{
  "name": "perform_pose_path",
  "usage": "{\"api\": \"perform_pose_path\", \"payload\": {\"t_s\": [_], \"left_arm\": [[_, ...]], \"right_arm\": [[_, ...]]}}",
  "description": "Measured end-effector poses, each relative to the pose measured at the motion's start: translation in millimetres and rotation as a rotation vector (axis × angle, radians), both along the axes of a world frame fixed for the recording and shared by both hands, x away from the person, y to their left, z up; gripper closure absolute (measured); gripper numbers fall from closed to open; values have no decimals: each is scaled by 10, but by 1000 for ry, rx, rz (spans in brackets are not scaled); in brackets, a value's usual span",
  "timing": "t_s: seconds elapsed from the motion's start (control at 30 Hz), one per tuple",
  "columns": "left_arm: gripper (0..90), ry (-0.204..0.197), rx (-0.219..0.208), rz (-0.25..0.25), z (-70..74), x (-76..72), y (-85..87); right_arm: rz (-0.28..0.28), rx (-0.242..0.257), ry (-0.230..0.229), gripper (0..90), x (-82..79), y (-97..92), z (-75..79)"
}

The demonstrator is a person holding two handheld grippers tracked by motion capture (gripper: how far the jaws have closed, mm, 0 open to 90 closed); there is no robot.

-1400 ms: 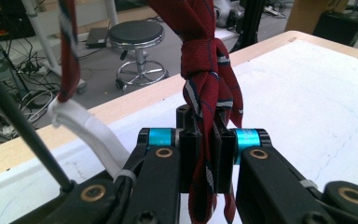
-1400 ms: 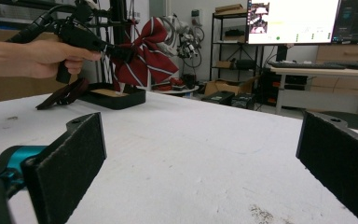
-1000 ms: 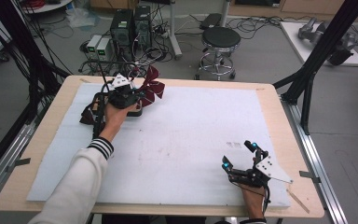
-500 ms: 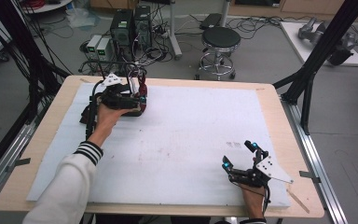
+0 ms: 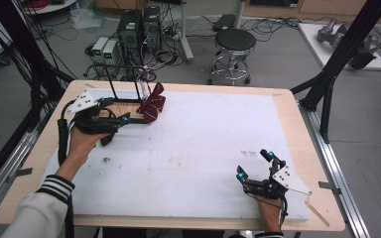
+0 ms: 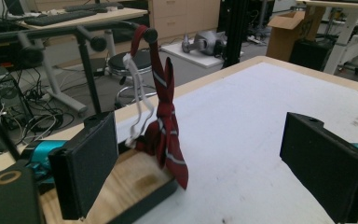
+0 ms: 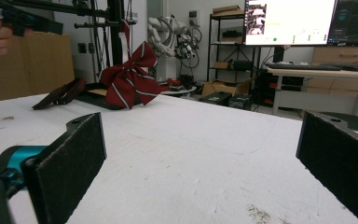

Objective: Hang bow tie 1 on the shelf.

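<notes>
A dark red striped bow tie (image 5: 152, 104) hangs by its white strap (image 6: 137, 93) from the bar of a black rack (image 5: 125, 84) with a wooden base (image 6: 135, 183). My left gripper (image 5: 120, 113) sits just left of the rack and points at the bow tie (image 6: 166, 126). Its jaws have just been opening and now stand wide, with nothing between the pads (image 6: 91, 163). My right gripper (image 5: 252, 162) rests open near the front right of the white mat, far from the bow tie (image 7: 130, 80).
A second dark red item (image 7: 58, 97) lies flat on the mat beside the rack, under my left hand (image 5: 82, 144). The white mat (image 5: 203, 139) covers the wooden table. A stool (image 5: 234, 42) and computer cases (image 5: 139, 25) stand beyond the far edge.
My left gripper was at the rack with the bow tie. It has let go and drawn back to the left. The bow tie now hangs from the rack. My right gripper has stayed put.
</notes>
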State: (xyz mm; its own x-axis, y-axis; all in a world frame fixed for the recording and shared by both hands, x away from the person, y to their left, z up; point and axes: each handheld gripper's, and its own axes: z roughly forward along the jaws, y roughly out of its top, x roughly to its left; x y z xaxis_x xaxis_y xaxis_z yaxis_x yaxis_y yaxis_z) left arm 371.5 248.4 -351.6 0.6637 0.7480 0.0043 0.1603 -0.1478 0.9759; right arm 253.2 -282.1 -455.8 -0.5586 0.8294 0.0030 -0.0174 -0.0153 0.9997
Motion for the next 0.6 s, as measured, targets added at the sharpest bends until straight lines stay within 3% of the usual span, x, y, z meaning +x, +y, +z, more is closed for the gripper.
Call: {"api": "perform_pose_path", "payload": {"t_s": [0.33, 0.6], "left_arm": [[118, -37, -3, 3, -170, -392, 339], [118, -54, -13, 15, -230, -533, 460]], "right_arm": [[2, -1, 4, 5, -3, 7, 1], [-1, -7, -3, 5, -2, 5, 1]]}}
